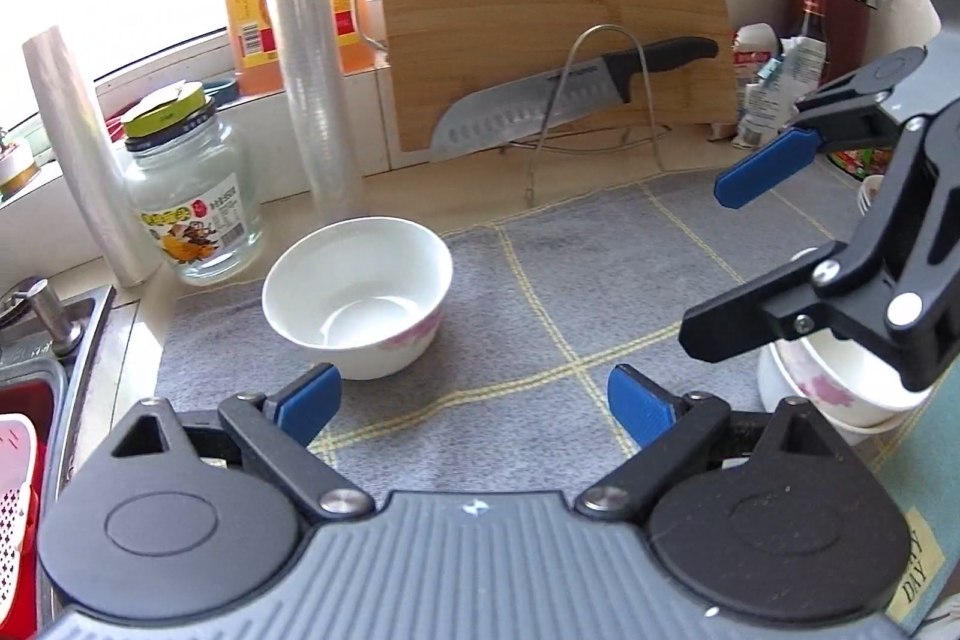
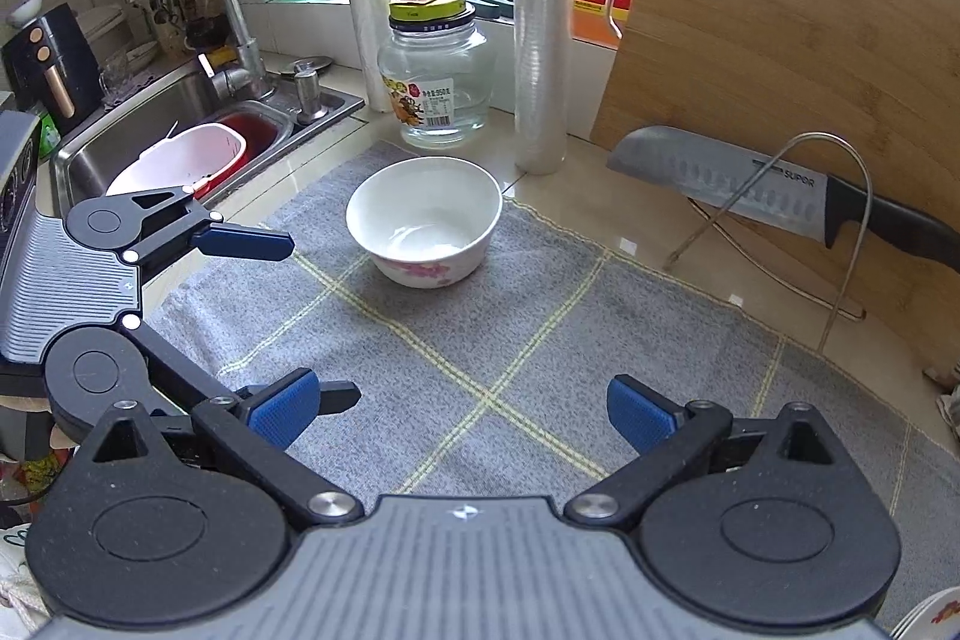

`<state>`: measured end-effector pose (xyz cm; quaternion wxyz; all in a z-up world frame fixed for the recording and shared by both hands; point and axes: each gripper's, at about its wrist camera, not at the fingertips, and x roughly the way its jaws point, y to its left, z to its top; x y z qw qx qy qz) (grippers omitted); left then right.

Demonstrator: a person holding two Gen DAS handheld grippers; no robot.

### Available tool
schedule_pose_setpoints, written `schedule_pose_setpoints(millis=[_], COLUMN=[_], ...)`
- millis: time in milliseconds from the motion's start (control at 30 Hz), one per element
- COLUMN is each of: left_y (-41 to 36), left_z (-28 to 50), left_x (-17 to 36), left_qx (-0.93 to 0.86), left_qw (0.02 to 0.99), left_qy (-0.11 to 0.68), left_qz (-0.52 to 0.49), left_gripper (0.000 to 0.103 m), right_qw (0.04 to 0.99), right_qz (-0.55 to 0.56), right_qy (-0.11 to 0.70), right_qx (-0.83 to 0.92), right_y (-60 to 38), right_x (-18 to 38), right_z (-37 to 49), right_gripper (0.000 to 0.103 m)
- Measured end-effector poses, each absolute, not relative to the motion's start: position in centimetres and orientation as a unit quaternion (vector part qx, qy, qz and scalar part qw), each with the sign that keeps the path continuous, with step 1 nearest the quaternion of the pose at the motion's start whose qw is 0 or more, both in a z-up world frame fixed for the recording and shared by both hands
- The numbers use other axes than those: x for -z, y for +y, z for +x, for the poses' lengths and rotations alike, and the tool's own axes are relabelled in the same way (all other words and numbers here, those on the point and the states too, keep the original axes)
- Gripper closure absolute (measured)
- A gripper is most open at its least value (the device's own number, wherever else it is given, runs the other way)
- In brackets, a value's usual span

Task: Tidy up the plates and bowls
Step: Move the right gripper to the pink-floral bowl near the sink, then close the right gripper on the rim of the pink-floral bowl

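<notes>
- Left gripper (image 1: 474, 403), black arms with ribbed blue pads, spread wide over nothing.
- Right gripper (image 2: 462, 409), same build, likewise spread wide and empty.
- Grey fuzzy woven mat with yellow grid lines (image 2: 540, 340) lies flat beneath both.
- Round white glazed ceramic bowl with pink flowers (image 2: 423, 220) sits upright on the mat's far part, mouth up, no long axis.
- Clear glass jar (image 2: 435, 91) stands just behind it.
</notes>
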<state>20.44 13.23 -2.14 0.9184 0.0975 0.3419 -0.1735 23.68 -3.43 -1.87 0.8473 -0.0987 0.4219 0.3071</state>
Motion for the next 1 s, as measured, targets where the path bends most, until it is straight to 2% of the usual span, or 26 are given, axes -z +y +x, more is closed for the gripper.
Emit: schedule_pose_setpoints(millis=[1000], left_y=[15.7], left_z=[26.4], left_x=[6.8], left_qx=[0.09], left_qw=[0.935], left_qy=[0.332], left_qz=[0.08], left_gripper=[0.007], right_qw=[0.809], right_qz=[-0.103], right_qy=[0.458], right_qx=[-0.355], right_y=[5.1], right_x=[5.1], right_z=[34.5], right_gripper=[0.0])
